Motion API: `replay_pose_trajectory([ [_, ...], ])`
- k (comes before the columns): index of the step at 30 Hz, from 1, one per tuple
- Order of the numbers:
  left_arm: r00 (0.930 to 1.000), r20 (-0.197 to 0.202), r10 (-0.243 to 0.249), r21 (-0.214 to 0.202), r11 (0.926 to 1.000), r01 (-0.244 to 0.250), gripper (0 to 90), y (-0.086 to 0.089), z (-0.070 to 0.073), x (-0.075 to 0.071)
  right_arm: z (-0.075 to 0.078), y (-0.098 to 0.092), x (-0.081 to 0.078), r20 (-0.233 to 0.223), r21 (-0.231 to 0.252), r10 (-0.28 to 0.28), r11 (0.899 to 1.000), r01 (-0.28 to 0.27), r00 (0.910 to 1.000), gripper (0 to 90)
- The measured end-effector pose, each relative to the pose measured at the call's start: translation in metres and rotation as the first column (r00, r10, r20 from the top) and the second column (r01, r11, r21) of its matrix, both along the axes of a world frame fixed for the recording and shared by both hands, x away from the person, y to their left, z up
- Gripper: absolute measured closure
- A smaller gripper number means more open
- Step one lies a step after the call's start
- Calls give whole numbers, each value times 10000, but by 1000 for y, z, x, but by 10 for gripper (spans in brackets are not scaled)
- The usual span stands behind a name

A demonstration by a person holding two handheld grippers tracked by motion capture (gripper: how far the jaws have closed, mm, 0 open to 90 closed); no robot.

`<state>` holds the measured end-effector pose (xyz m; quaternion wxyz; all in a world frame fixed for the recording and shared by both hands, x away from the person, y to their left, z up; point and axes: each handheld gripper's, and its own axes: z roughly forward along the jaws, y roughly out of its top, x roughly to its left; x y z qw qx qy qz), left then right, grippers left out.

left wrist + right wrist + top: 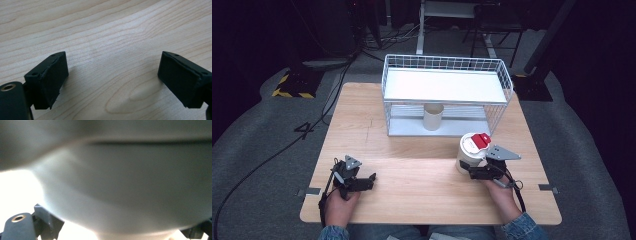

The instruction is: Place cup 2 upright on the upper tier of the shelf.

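Black grippers (362, 181) — seemingly denim sleeves (523, 227).

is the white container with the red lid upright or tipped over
Upright: the white container stands on the table, its red lid on top, right gripper at its side.

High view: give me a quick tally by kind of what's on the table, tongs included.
White canisters with red lid: 1
Beige cups: 1
White wire shelf racks: 1
Tongs: 2, left and right
Total: 5
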<state>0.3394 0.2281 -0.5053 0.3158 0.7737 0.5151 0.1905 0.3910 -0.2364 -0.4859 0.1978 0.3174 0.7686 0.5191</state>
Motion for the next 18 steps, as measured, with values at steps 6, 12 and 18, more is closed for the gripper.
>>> replay_pose_trajectory([
  [6, 10000, -20, -15, -4, 10000, 15, 101, 0, 0, 0, 0, 0, 0, 14, 0, -11, 10000, 11, 10000, 131],
  [12, 10000, -21, -18, -1, 10000, 18, 101, 0, 0, 0, 0, 0, 0, 17, 88, -37, 10000, 37, 10000, 133],
  [18, 10000, 2, 9, 9, 10000, -9, 101, 0, 0, 0, 0, 1, 0, 188, 13, 17, 10000, -17, 9998, 135],
])
